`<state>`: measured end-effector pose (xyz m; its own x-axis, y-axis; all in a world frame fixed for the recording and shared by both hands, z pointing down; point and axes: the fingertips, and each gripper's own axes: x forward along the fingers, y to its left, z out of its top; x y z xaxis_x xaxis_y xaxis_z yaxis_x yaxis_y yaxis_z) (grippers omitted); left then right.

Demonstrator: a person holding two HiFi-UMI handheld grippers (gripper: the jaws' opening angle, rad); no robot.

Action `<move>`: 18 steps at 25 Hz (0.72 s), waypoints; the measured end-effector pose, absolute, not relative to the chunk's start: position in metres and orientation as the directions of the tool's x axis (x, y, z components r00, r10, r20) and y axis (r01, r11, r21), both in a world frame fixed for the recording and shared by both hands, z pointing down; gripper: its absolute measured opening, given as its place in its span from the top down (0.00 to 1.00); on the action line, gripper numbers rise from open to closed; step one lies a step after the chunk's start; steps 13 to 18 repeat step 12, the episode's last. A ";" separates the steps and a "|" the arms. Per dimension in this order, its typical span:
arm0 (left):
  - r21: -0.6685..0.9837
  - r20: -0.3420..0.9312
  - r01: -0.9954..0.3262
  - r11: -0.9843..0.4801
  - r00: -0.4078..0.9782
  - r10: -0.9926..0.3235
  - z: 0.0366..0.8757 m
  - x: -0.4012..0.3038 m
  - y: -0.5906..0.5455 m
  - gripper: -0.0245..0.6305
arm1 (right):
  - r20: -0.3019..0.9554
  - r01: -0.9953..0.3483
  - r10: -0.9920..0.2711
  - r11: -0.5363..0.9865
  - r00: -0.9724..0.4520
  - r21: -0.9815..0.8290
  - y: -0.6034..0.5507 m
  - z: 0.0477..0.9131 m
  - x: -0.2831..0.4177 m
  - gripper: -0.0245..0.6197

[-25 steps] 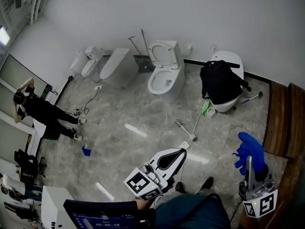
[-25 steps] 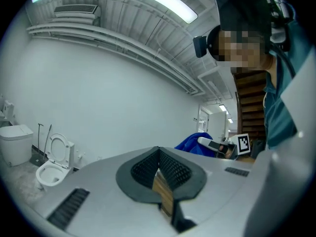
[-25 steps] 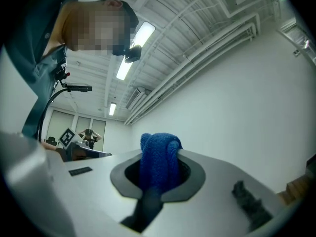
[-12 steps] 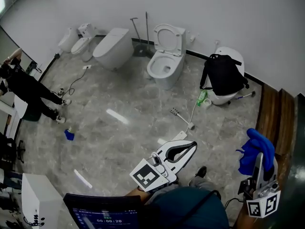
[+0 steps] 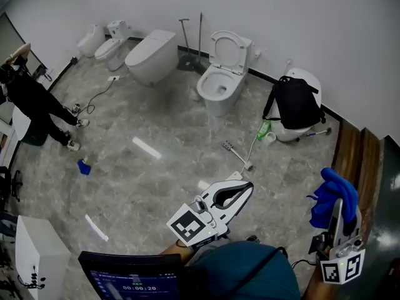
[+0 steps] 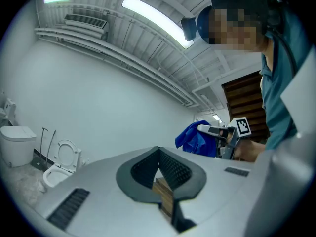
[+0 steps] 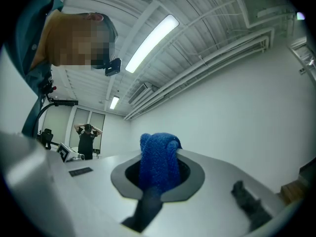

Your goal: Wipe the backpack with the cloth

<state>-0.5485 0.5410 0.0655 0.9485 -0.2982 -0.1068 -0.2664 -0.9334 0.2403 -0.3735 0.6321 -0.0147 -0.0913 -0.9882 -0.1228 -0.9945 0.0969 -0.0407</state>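
The right tool [image 5: 339,206] is clamped on the blue cloth [image 5: 330,195]. The left tool [image 5: 245,187] is closed and empty. Well ahead of both, the black backpack [image 5: 295,103] hangs on a toilet [image 5: 307,79].

We see bright, even light from ceiling tubes [image 6: 153,16], their glare streaked white on the glossy floor [image 5: 125,124], shadows faint and soft, strong fisheye bending at the edges, dark vignetted corners in both gripper views, nearest surfaces slightly soft.
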 end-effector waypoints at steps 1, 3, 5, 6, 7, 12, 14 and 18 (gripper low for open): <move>0.244 -0.109 -0.267 -0.932 0.948 -0.300 0.064 -0.548 0.542 0.96 | -0.124 -0.994 -0.988 0.101 -0.096 -0.036 0.630 -0.016 -0.373 0.91; 0.244 -0.103 -0.265 -0.933 0.949 -0.297 0.066 -0.546 0.545 0.96 | -0.129 -0.994 -0.986 0.108 -0.103 -0.029 0.628 -0.019 -0.373 0.91; 0.238 -0.088 -0.262 -0.935 0.953 -0.289 0.072 -0.543 0.548 0.96 | -0.126 -0.993 -0.986 0.114 -0.109 -0.031 0.628 -0.016 -0.373 0.91; 0.238 -0.084 -0.261 -0.936 0.954 -0.287 0.073 -0.543 0.550 0.96 | -0.121 -0.993 -0.986 0.116 -0.112 -0.032 0.630 -0.014 -0.374 0.91; 0.241 -0.083 -0.261 -0.935 0.954 -0.288 0.074 -0.543 0.551 0.96 | -0.114 -0.993 -0.987 0.118 -0.113 -0.031 0.631 -0.012 -0.373 0.91; 0.249 -0.086 -0.271 -0.930 0.950 -0.300 0.070 -0.538 0.550 0.96 | -0.103 -0.994 -0.989 0.107 -0.103 -0.036 0.632 -0.007 -0.361 0.91; 0.249 -0.086 -0.271 -0.930 0.950 -0.300 0.070 -0.538 0.550 0.96 | -0.103 -0.994 -0.989 0.107 -0.103 -0.036 0.632 -0.007 -0.361 0.91; 0.249 -0.086 -0.271 -0.930 0.950 -0.300 0.070 -0.538 0.550 0.96 | -0.103 -0.994 -0.989 0.107 -0.103 -0.036 0.632 -0.007 -0.361 0.91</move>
